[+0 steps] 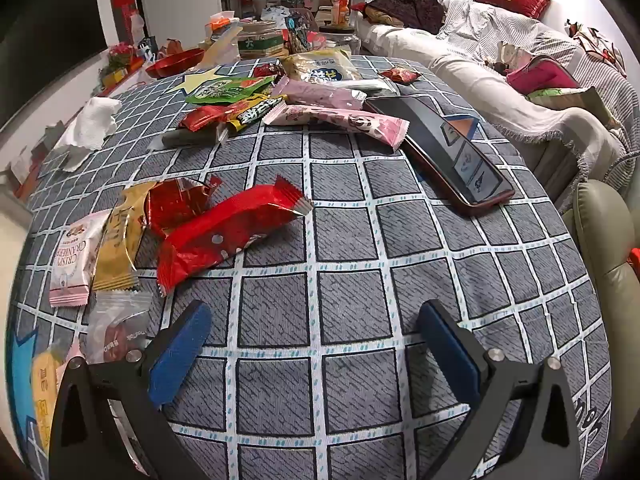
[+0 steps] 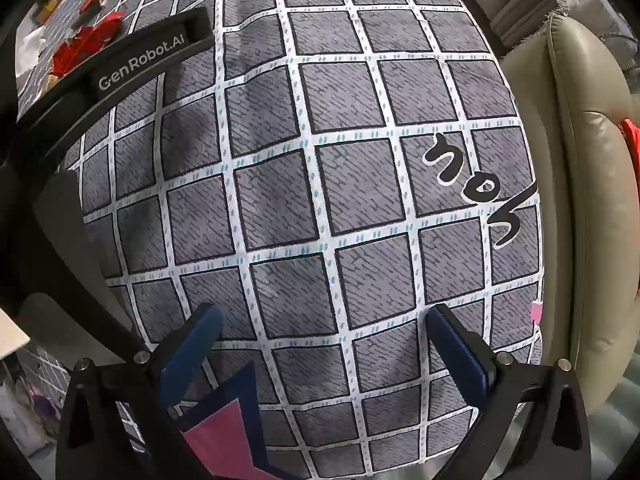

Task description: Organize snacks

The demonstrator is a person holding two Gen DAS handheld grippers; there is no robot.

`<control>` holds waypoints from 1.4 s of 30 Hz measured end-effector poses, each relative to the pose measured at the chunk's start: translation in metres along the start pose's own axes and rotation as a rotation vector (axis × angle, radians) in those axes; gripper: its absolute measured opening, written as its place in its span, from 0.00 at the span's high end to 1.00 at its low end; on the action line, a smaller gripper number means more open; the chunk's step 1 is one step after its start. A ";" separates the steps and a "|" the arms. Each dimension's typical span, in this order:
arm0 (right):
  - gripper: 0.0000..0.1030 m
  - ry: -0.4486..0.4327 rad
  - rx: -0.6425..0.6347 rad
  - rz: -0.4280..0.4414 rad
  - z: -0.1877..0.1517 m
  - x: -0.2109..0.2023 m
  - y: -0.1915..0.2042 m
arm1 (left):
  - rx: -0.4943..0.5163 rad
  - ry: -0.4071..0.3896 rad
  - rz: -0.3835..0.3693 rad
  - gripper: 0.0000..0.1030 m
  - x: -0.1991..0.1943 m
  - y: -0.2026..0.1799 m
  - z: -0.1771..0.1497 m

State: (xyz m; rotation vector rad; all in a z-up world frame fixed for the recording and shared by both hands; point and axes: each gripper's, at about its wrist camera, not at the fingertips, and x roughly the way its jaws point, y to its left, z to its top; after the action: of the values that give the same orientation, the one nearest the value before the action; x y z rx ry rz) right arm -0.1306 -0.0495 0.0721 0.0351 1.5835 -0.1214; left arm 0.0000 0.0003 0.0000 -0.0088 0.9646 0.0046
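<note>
While my left gripper (image 1: pixel 316 344) hangs over the checked tablecloth (image 1: pixel 344 240), its blue fingers (image 1: pixel 180 354) are spread wide and hold nothing. The nearest snacks lie ahead of it and to the left: a long red packet (image 1: pixel 228 236) rests partly on a crumpled red wrapper (image 1: pixel 176 200), and beside them are a gold packet (image 1: pixel 118 236) and a pink cranberry packet (image 1: pixel 74 256). A clear packet (image 1: pixel 116 328) lies just beside my left finger; I cannot tell if they touch. Further away there is a second heap, with two pink packets (image 1: pixel 340 118), a green packet (image 1: pixel 224 90) and a yellow-black one (image 1: pixel 256 112). A phone (image 1: pixel 444 148) lies to the right of this heap, near the sofa (image 1: pixel 480 60).

My right gripper (image 2: pixel 324 344) is also wide open and empty, above a bare part of the same cloth near its right edge. In its view, the body of the other gripper (image 2: pixel 140 64) crosses the upper left, and red packets (image 2: pixel 84 40) are visible behind it.
</note>
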 end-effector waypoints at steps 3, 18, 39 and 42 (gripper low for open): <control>0.00 -0.001 0.000 -0.001 0.007 0.000 0.002 | 0.000 0.000 0.000 0.00 0.000 0.000 0.000; 0.00 -0.016 0.010 -0.007 -0.006 -0.010 0.004 | 0.000 0.000 0.000 0.00 0.000 0.000 0.000; 0.00 -0.006 0.015 -0.036 0.021 -0.004 0.007 | 0.058 0.365 -0.177 0.00 -0.055 0.060 0.044; 0.00 0.006 0.013 -0.024 0.021 -0.003 0.007 | -0.012 0.341 -0.112 0.00 -0.080 0.115 0.025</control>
State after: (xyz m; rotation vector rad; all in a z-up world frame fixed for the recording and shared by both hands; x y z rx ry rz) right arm -0.1086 -0.0449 0.0742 0.0273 1.5896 -0.1506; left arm -0.0262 0.1156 0.0792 -0.0769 1.3036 -0.0973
